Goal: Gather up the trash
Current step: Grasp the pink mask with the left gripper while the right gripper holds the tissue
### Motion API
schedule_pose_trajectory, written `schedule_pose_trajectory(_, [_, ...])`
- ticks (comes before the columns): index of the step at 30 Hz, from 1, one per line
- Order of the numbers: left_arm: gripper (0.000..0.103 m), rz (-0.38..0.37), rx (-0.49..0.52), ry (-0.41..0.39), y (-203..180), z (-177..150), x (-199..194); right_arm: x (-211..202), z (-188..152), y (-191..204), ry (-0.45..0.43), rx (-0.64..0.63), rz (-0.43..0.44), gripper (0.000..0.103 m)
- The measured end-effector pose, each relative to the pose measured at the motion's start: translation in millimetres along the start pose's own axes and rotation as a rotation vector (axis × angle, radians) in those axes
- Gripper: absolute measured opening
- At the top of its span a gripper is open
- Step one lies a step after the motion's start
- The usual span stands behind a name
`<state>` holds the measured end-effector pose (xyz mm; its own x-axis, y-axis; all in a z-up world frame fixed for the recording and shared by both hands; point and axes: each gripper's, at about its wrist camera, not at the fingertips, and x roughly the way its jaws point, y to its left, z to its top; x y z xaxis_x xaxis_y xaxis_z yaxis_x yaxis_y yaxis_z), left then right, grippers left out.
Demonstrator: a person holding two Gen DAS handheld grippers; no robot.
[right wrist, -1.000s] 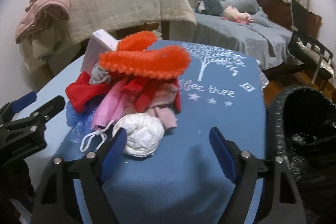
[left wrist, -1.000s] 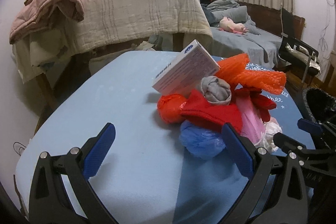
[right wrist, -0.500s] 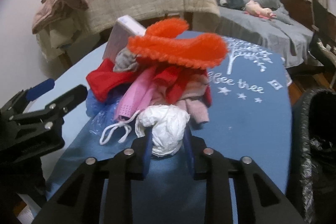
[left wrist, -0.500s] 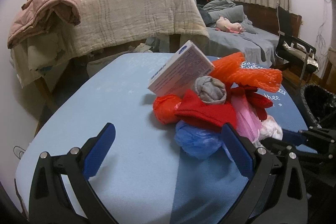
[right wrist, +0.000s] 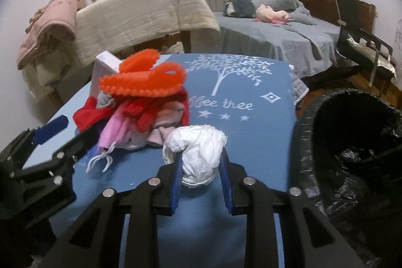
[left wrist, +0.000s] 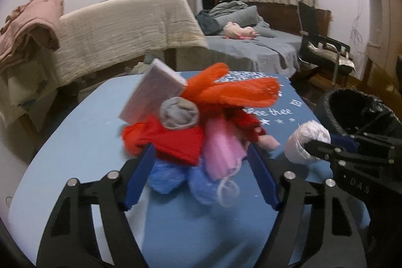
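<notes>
Right tongs [right wrist: 201, 182] gripping crumpled white plastic wad [right wrist: 197, 151] near worktop's [right wrist: 263, 162] right edge, beside black-lined bin [right wrist: 351, 142]. Left tongs [left wrist: 201, 176] closing around crumpled blue plastic bag [left wrist: 176, 175] (pads not pressing yet). Risk: snagging pink mask [left wrist: 221, 155], dragging pile over.

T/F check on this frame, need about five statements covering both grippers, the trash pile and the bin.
1. The right gripper is shut on the white wad. True.
2. The white wad lies buried under the trash pile. False: it is clear of the pile, on the bin's side of it.
3. The left gripper holds the box. False: its jaws are closing around blue bags and a pink mask at the pile's near edge; the box leans at the far side.
4. The black-lined bin stands past the table's right edge. True.
5. An orange mesh sleeve tops the pile. True.
</notes>
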<state>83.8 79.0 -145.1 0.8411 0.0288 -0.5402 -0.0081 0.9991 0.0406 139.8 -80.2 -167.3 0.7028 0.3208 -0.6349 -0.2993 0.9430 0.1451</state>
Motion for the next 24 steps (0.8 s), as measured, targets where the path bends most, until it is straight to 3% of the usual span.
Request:
schedule_pose_trajectory(6, [0.05, 0.002, 0.035, 0.048, -11.7, -0.8, 11.3, 2.8, -1.4, -2.0, 0.003, 0.002, -0.004, 0.027])
schedule_pose_trajectory(14, [0.013, 0.012, 0.03, 0.109, -8.5, -1.7, 23.8, 5.7, -3.9, 0.3, 0.014, -0.01, -0.006, 0.027])
schedule_pose_trajectory(19, [0.012, 0.022, 0.045, 0.046, -12.0, -1.8, 10.4, 5.6, -4.4, 2.1, 0.014, -0.021, -0.005, 0.027])
schedule_pose_trajectory(24, [0.002, -0.013, 0.033, 0.019, -14.9, -2.0, -0.3, 1.7, -4.2, 1.3, 0.007, -0.019, -0.006, 0.027])
